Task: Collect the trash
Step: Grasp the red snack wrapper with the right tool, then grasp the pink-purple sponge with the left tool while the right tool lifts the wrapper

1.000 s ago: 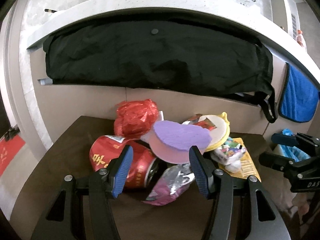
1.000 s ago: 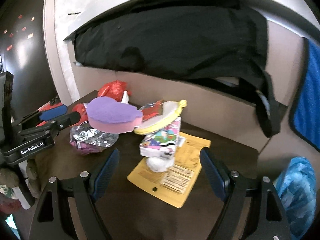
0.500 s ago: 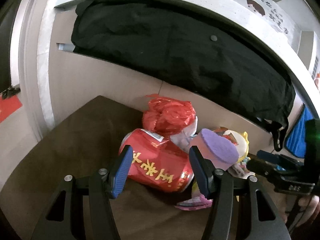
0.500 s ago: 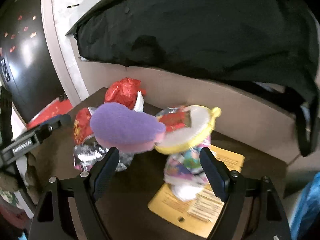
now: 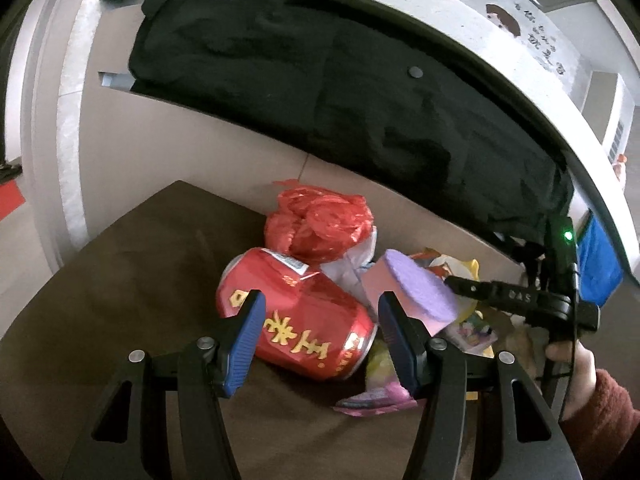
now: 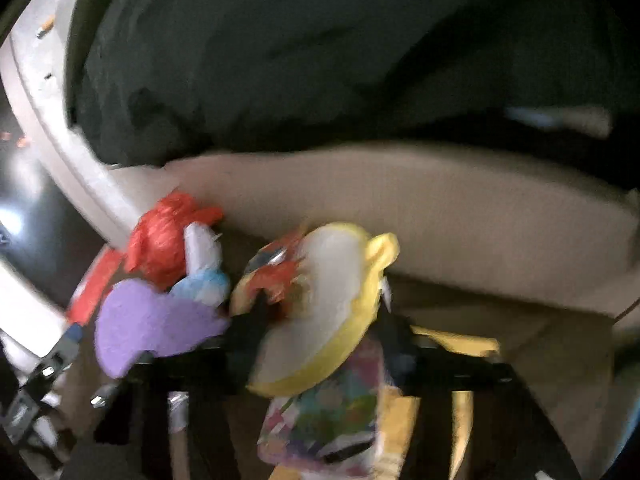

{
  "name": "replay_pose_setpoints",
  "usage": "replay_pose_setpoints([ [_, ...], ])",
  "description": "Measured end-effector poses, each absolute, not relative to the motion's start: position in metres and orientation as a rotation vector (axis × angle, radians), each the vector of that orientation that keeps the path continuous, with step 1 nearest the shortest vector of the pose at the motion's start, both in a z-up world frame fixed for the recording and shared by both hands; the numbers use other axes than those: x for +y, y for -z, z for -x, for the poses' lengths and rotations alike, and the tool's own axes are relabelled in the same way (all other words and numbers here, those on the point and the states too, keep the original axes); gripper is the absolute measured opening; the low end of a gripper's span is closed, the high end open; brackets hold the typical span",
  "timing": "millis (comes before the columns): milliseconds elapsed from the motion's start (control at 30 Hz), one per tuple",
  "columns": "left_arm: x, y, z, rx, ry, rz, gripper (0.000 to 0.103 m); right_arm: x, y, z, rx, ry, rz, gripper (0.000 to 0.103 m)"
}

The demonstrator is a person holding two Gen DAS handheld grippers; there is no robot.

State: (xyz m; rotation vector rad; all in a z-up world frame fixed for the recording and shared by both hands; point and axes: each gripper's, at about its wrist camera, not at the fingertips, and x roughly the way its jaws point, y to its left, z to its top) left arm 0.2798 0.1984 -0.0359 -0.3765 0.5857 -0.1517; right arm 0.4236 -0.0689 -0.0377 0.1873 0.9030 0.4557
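A: Left gripper (image 5: 320, 336) half open, empty; red can (image 5: 296, 316) on its side between the jaws — axis slanting across the gap.

B: Right gripper (image 6: 320, 344) closing on yellow-rimmed lid (image 6: 332, 312); contact blurred — can't tell.

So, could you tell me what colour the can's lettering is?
Gold on the red can, clearest in the left wrist view.

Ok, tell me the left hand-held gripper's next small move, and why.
Probably ease the left hand-held gripper forward and down until its pads flank the red can, then close. Its jaws stand open and the can lies on its side on the brown table, just beyond the fingertips and between them, not yet gripped.
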Motion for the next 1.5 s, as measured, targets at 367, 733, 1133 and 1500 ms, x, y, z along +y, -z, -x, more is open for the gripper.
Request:
replay_pose_setpoints([
  [367,0.158,0.019,-0.286,0.62,0.349,0.372,0.064,-0.122,-0.01,-0.34,0.741,-0.461,-0.082,0.019],
  [733,0.111,0.039,-0.325,0.786,0.27,0.298,0.064,-0.181,0.003,-0.312,0.766,-0.405,-0.174,0.019],
  [1133,0.107,0.021,-0.298,0.684,0.215,0.239,0.041,-0.177,0.024,-0.274,0.779,-0.425,-0.056,0.053],
  [1500,0.126,0.012,-0.24,0.672,0.252,0.121,0.033,-0.129,0.013,-0.251,0.684,-0.443,0.182,0.076],
])
